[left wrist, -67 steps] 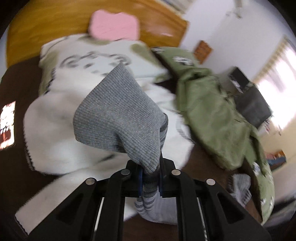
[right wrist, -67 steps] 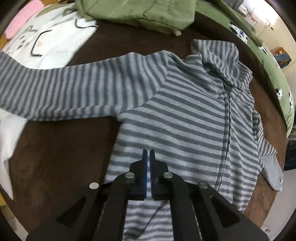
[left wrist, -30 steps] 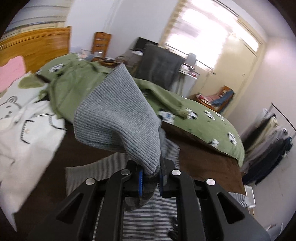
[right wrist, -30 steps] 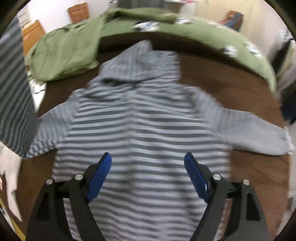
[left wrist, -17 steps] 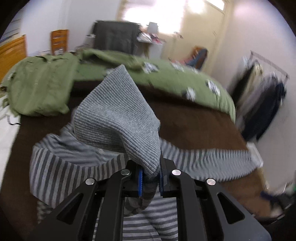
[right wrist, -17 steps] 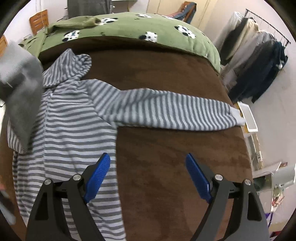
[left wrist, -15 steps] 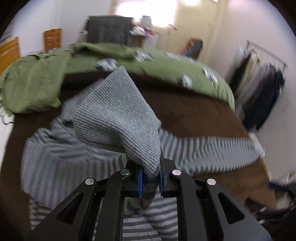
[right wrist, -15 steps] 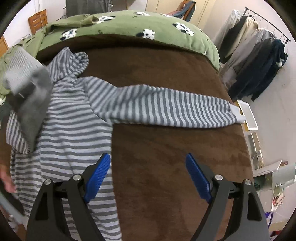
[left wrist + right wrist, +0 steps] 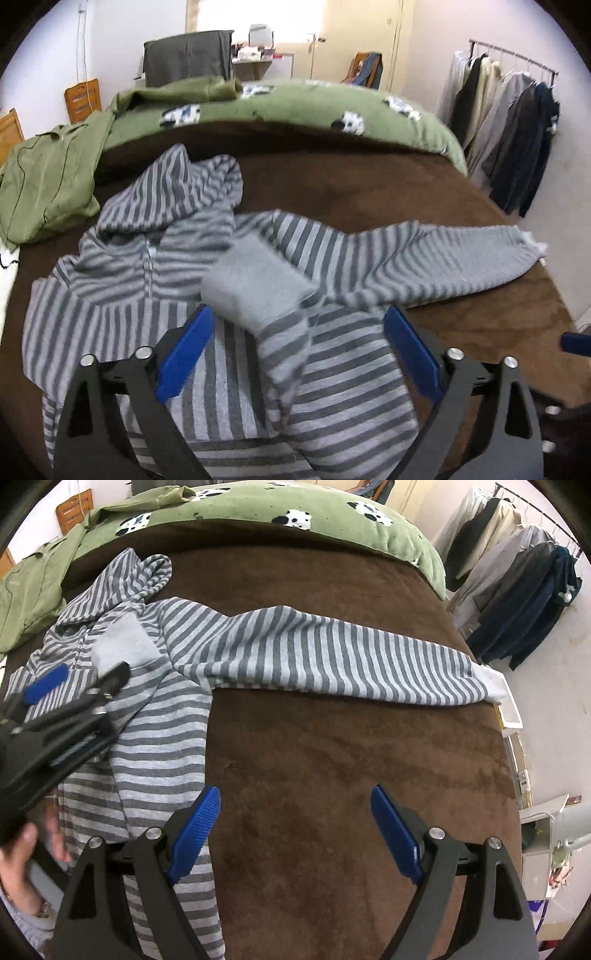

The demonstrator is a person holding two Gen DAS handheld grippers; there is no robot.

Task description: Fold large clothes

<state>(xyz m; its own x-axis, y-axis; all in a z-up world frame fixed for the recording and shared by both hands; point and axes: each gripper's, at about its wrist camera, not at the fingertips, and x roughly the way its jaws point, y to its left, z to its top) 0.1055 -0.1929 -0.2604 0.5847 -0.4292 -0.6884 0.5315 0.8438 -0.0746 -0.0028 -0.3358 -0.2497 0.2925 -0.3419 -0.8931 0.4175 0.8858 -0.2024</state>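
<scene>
A grey striped hoodie (image 9: 110,295) (image 9: 159,720) lies face up on the brown blanket (image 9: 351,184) (image 9: 332,757), hood (image 9: 184,184) toward the green duvet. One sleeve is folded across the chest, and its plain grey cuff (image 9: 255,280) (image 9: 122,642) rests there. My left gripper (image 9: 297,350) (image 9: 79,681) hovers just behind that cuff; its jaws are opening and the pads do not touch the sleeve lying between them. The other sleeve (image 9: 443,258) (image 9: 332,653) stretches out to the right. My right gripper (image 9: 295,834) stands open over the blanket beside the hoodie's side edge, with nothing gripped.
A green panda-print duvet (image 9: 295,107) (image 9: 258,506) is bunched along the far side, with a green jacket (image 9: 44,177) (image 9: 26,590) at the left. A clothes rack (image 9: 517,122) (image 9: 517,572) stands right of the bed. A person's hand (image 9: 26,845) holds the left gripper.
The left gripper carried the cuff down and across onto the hoodie's chest, then let go as its jaws sprang apart. The right gripper swung right over the blanket, staying open.
</scene>
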